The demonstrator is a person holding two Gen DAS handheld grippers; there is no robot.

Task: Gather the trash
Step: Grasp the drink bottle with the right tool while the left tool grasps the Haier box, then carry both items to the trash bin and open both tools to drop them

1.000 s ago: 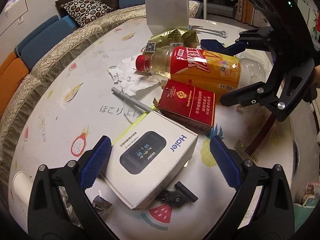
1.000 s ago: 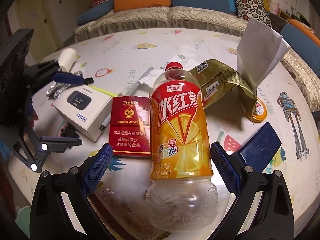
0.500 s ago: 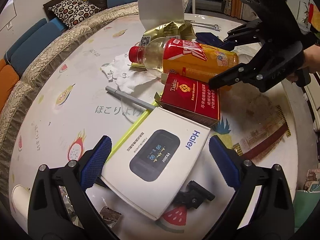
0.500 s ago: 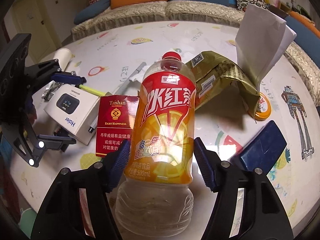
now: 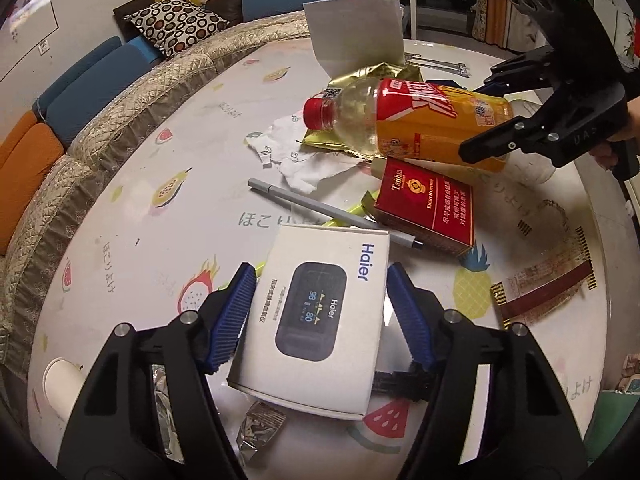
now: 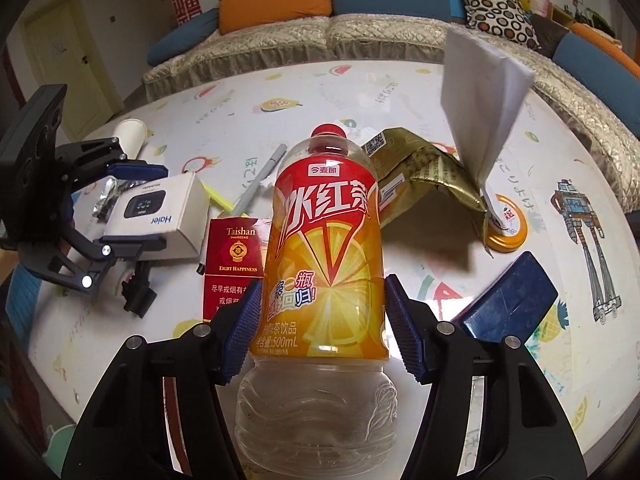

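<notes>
While jaws just closed in on both sides:
left gripper (image 5: 320,312): clamped on white box (image 5: 320,316), lower centre
right gripper (image 6: 320,328): clamped on bottle (image 6: 326,256), centre frame
table (image 5: 160,232): cigarette pack (image 5: 428,212), tissue (image 5: 296,156)

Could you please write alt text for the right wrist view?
The right gripper clamps an empty orange-labelled bottle, its jaws having just closed on it, above a cluttered fruit-print table. At left, the left gripper grips a white Haier box; a red Taishan box lies between.
</notes>
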